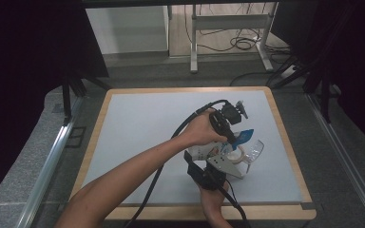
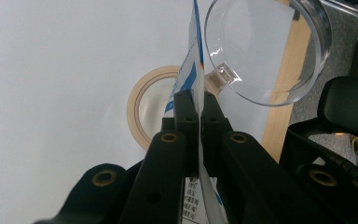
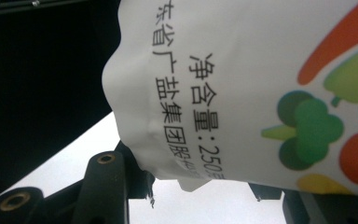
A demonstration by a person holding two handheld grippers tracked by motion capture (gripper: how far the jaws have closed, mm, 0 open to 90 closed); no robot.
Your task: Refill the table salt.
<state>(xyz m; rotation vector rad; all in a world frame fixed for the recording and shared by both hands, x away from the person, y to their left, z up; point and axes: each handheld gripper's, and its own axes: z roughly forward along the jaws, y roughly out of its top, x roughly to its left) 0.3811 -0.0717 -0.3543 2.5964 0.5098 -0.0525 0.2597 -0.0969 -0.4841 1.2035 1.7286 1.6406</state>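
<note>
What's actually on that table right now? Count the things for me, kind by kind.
Printed white bag, held up by both grippers: 1
Clear plastic bowl: 1
Roll of tape: 1
Handheld grippers: 2, left gripper and right gripper
Total: 5

Count: 1 printed bag [image 3: 261,93], 1 roll of tape [image 2: 142,109], 1 clear plastic bowl [image 2: 265,51]. 2 tongs: left tongs [image 2: 198,105], right tongs [image 3: 196,186]. 1 worktop [image 1: 138,128]. 1 table frame [image 1: 228,28] behind, on the floor.
</note>
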